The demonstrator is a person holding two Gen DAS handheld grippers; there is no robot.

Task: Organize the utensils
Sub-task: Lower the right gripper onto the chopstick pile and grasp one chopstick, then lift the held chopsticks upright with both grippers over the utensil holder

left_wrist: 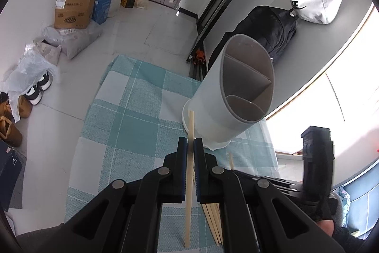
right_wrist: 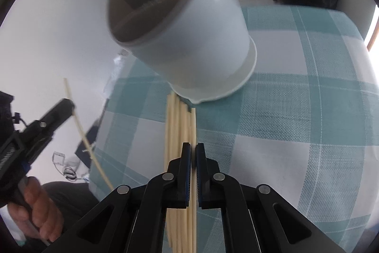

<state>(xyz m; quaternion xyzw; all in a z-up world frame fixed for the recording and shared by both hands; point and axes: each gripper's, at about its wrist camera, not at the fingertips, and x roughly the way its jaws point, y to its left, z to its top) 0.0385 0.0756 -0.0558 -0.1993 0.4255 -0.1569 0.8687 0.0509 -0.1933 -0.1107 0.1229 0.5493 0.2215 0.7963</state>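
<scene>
The left gripper (left_wrist: 190,142) has its fingers (left_wrist: 181,151) drawn narrow around a single chopstick (left_wrist: 189,181), which runs lengthwise through the slot between them. Its tip pokes out past the fingertips and reaches the base of the utensil holder (left_wrist: 227,96); its other end trails back under the gripper body. From the right wrist view the same left gripper (right_wrist: 68,108) shows at the left edge, held by the person's left hand (right_wrist: 35,203), with the thin stick lifted off the cloth and slanting through the clamp.

The right gripper (right_wrist: 193,148) also has its fingers (right_wrist: 186,158) pressed close — they pinch one chopstick from the bundle of chopsticks (right_wrist: 177,134) lying on the checked cloth (right_wrist: 296,110). That stick sits at the right edge of the bundle and passes straight between the pads. The rest of the bundle lies just left of the fingers, side by side, with the far ends touching or nearly touching the foot of the holder.

The holder stands on the table's cloth just beyond both sets of fingertips — a white cylinder with a grey rim and grey dividers (left_wrist: 248,72) splitting it into compartments.
</scene>
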